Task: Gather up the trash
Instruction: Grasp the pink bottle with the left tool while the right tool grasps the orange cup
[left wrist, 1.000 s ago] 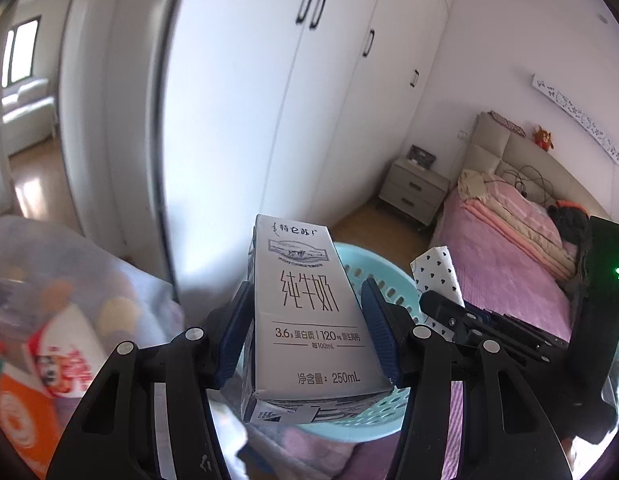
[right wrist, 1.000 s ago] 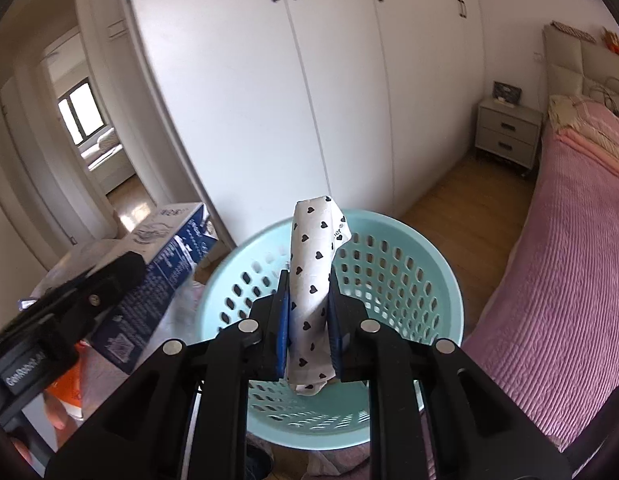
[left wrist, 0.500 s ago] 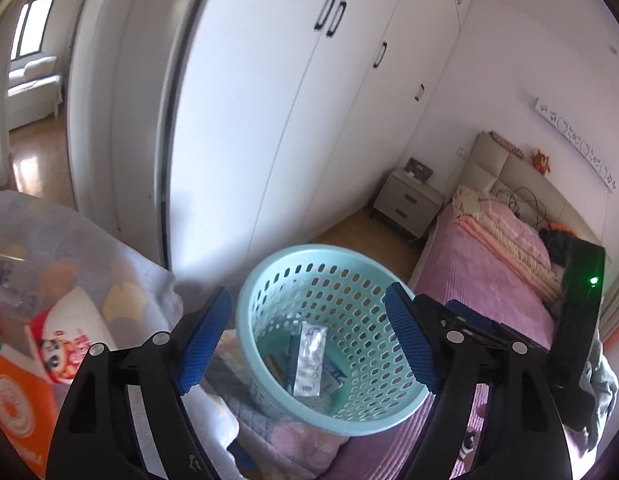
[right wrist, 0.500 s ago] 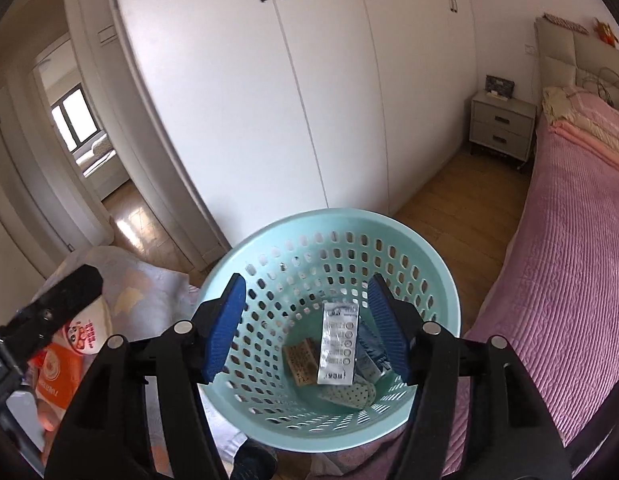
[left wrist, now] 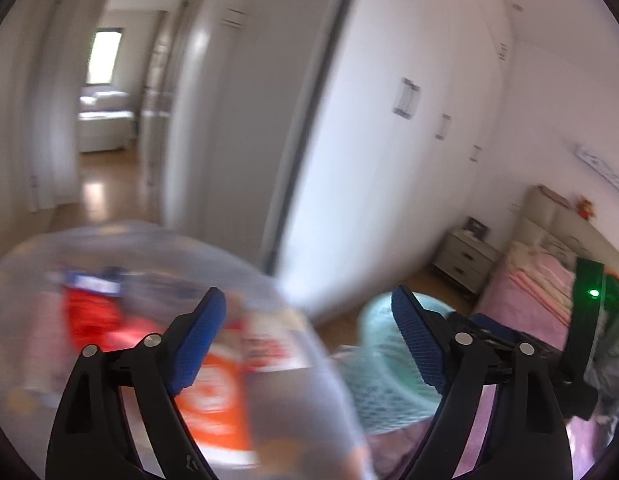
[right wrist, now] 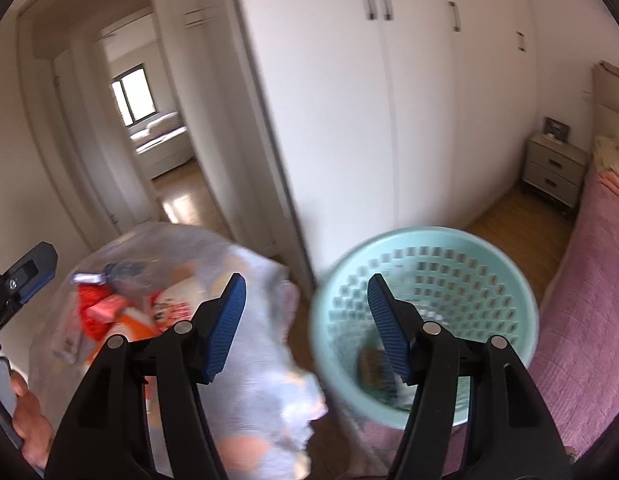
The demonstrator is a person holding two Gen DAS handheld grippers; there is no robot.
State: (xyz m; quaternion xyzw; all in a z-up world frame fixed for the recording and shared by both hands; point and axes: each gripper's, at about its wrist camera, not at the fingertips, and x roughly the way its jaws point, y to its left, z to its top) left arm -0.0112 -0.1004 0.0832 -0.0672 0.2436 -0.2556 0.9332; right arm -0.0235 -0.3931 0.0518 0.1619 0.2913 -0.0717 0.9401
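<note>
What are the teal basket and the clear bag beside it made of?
Teal basket: looks like moulded plastic, matte, its wall a regular grid of punched holes. Clear bag: probably thin plastic film, cloudy and crumpled, red and orange packaging showing through. Motion blur limits certainty.

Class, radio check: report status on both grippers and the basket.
Left gripper open, empty. Right gripper open, empty. Teal basket holds trash. Clear bag beside it; nothing blocking.

Both wrist views low, wardrobe-facing; shared basket (left wrist: 389,344) (right wrist: 425,300), bag (left wrist: 149,320) (right wrist: 181,312)
</note>
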